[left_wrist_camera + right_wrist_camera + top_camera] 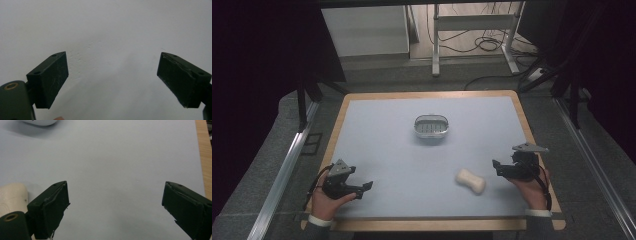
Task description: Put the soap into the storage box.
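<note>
Each hand wears a dark sleeve with a white cuff showing at the wrist. The left gripper (364, 188) and the right gripper (496, 166) are black, and each carries a grey three-cornered plate on top and trails a black cable. Seen close in the gripper views, the jaws are black rectangular blocks with scuffed, scratched pads, small screw holes on top, and a brass-ringed hole at the base.

A metal desk frame (472, 30) and cables (484, 45) stand behind the table.
</note>
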`<state>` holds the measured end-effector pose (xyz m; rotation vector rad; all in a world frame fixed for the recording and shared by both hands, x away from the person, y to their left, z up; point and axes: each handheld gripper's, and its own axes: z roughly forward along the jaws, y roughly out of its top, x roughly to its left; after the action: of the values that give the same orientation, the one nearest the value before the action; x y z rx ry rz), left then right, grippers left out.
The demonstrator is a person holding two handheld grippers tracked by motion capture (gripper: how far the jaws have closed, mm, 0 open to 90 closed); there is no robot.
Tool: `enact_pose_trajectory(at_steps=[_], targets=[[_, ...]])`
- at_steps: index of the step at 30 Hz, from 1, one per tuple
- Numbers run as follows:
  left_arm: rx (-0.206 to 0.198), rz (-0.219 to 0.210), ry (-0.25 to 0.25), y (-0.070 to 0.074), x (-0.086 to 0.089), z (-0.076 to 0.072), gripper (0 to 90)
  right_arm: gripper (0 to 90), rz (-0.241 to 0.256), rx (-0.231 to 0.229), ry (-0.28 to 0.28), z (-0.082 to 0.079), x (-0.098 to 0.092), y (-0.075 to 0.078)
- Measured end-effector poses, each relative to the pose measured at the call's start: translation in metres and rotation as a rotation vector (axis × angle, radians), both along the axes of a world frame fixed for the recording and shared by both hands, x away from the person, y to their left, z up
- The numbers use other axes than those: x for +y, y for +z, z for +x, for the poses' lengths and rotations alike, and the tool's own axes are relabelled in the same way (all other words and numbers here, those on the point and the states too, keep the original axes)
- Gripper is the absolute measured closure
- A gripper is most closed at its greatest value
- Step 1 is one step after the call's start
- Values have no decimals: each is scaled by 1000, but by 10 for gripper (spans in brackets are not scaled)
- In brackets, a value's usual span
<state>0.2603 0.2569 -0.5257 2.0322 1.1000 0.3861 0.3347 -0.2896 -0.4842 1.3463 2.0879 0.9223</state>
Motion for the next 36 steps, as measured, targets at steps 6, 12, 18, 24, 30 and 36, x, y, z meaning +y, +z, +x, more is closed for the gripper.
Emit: enact_pose_trajectory(at_steps=[6,12,18,24,30,36], targets=[[-6,-11,1,2,1,-1,105,81,-5,16,-8,-1,-1,-3],[-5,-5,-7,1,-1,4,105,91,-14,23,-1,-4,-1,-4],[-7,-3,-7,1,0,6,105,106,-12,36,-3,-4,-3,-7],[-6,1,-10,1,-1,6,104,122,-21,40,9,-5,-3,-7],[-5,4,-10,2,-2,5,104,147,-36,48,60,-6,0,-3],[-13,-4,-12,4,-2,3,105,163,-47,49,80,-4,5,4]])
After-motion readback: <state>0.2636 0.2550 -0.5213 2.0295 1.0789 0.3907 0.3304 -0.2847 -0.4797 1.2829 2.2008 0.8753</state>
